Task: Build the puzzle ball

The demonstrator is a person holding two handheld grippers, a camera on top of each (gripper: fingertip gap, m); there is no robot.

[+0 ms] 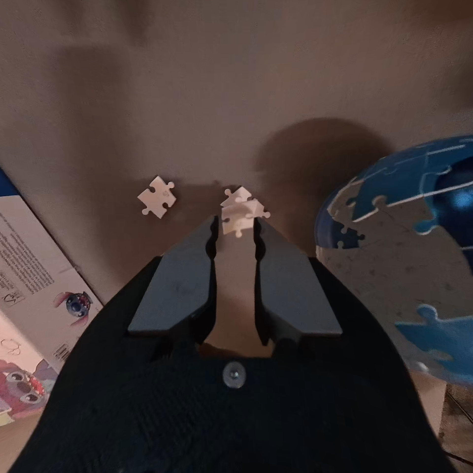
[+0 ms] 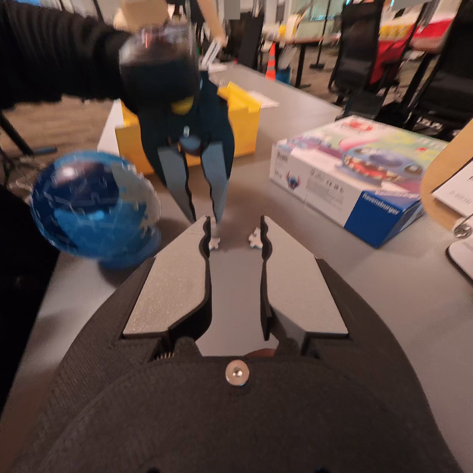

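Observation:
The blue and grey puzzle ball [image 2: 92, 202] stands partly built on a blue stand [image 2: 133, 256] at the table's left; it also shows at the right of the left wrist view [image 1: 396, 243]. A small pile of white puzzle pieces [image 1: 240, 210] lies face down right at my left gripper's tips. My left gripper [image 1: 236, 221] is open, pointing down at the pile, also in the right wrist view [image 2: 204, 217]. A single white piece [image 1: 157, 197] lies to the pile's left. My right gripper [image 2: 234, 222] is open and empty, low over the table, close to two pieces [image 2: 256, 239].
The puzzle's printed box [image 2: 353, 174] lies at the right, also at the left of the left wrist view [image 1: 38, 281]. A yellow bin [image 2: 243, 122] stands behind the left gripper. A tan board with paper [image 2: 440, 179] and a white object [image 2: 460, 261] sit at the right edge. Some 12 cm of space lies between my two pairs of fingers. My left gripper's tips are some 6 cm from the single white piece [image 1: 157, 197].

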